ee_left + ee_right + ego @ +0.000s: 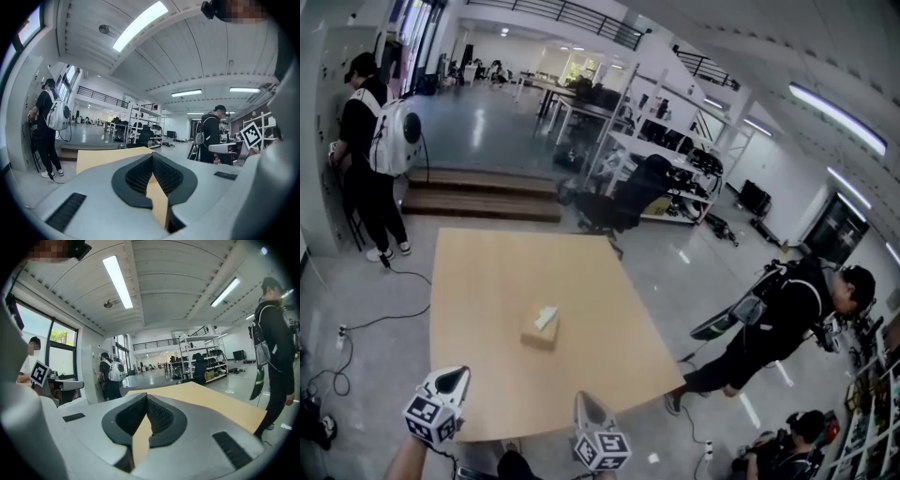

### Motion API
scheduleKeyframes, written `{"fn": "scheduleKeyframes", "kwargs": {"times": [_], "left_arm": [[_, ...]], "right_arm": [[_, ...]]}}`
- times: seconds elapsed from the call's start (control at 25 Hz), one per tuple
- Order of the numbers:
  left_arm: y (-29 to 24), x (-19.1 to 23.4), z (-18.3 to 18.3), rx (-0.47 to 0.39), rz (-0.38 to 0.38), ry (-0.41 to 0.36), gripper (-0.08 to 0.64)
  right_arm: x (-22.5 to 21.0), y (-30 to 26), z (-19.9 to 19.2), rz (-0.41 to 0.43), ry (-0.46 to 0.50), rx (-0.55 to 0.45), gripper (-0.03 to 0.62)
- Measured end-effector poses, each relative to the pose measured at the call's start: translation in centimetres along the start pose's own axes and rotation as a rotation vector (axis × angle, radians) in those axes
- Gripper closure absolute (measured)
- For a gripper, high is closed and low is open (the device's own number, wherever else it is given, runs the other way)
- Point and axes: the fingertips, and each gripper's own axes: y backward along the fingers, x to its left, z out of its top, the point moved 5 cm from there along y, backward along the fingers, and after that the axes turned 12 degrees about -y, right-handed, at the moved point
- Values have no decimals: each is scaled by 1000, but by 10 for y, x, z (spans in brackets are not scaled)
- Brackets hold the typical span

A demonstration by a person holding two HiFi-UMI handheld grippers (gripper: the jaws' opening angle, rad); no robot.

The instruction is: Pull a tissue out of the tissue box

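Observation:
A tan tissue box (pixel 541 327) with a white tissue sticking out of its top sits near the middle of the light wooden table (pixel 497 272). In the head view my left gripper (pixel 456 375) and right gripper (pixel 585 398) hover at the table's near edge, well short of the box. Both are shut with nothing between the jaws. In the left gripper view the left gripper (pixel 152 155) has its dark pads meeting at the tips, and the right gripper (pixel 146 397) looks the same in the right gripper view. Neither gripper view shows the box.
A person with a white backpack (pixel 373 141) stands at the far left by a wall. Another person in black (pixel 783 319) bends over to the right of the table. Cables (pixel 342 352) lie on the floor at the left. Shelves and a chair (pixel 633 192) stand beyond the table.

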Motion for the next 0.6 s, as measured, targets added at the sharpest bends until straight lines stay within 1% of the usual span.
{"fn": "scheduleKeyframes", "kwargs": {"times": [0.36,0.48,0.6], "left_arm": [[-54,9,5,0,0,-4,552],[-70,10,3,6,-7,1,552],[-82,7,9,18,-16,9,552]], "right_arm": [[-26,-43,19,15,-5,5,581],[-34,-54,23,17,-4,9,581],[-43,-63,28,17,-4,17,581]]}}
